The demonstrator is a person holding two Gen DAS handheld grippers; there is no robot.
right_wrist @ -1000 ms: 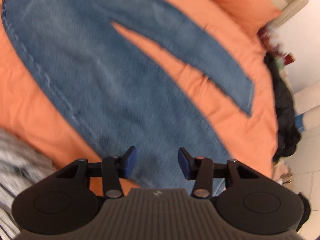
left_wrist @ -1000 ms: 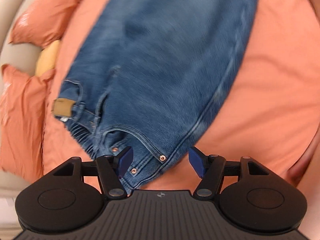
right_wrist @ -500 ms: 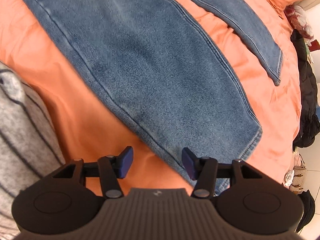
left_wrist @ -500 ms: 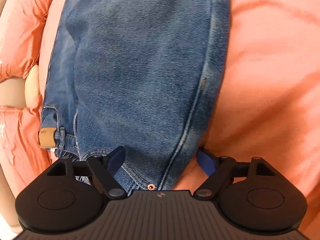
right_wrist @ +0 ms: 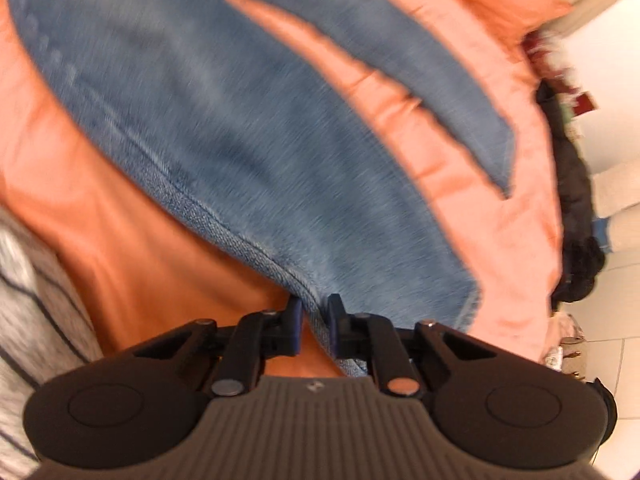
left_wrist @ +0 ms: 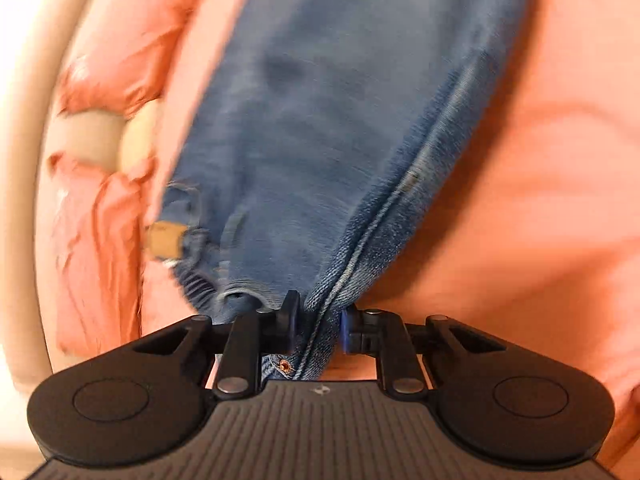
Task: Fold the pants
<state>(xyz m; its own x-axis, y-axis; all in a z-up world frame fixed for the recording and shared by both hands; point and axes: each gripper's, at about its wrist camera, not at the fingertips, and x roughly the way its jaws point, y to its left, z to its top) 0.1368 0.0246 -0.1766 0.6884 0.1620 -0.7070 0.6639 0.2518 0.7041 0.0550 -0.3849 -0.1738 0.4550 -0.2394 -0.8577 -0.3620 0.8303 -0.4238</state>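
Observation:
Blue denim pants (left_wrist: 340, 120) lie on an orange bed cover. In the left wrist view my left gripper (left_wrist: 318, 320) is shut on the near side seam of the pants beside the waistband, which carries a tan label (left_wrist: 164, 238). In the right wrist view the pants (right_wrist: 240, 140) show both legs spread apart, the far leg (right_wrist: 460, 92) lying separate. My right gripper (right_wrist: 314, 320) is shut on the near leg's outer seam close to its hem. The cloth rises toward both grippers.
The orange bed cover (left_wrist: 540, 200) spreads all around the pants. Orange pillows (left_wrist: 92, 200) and a beige headboard (left_wrist: 24, 160) lie left. A grey striped garment (right_wrist: 28, 300) is at the right view's left edge. Dark clothes (right_wrist: 572, 200) and a tiled floor (right_wrist: 600, 320) lie beyond the bed.
Both grippers were open above the pants. They have come down and shut on the near side seam, the left by the waistband and the right by the leg hem.

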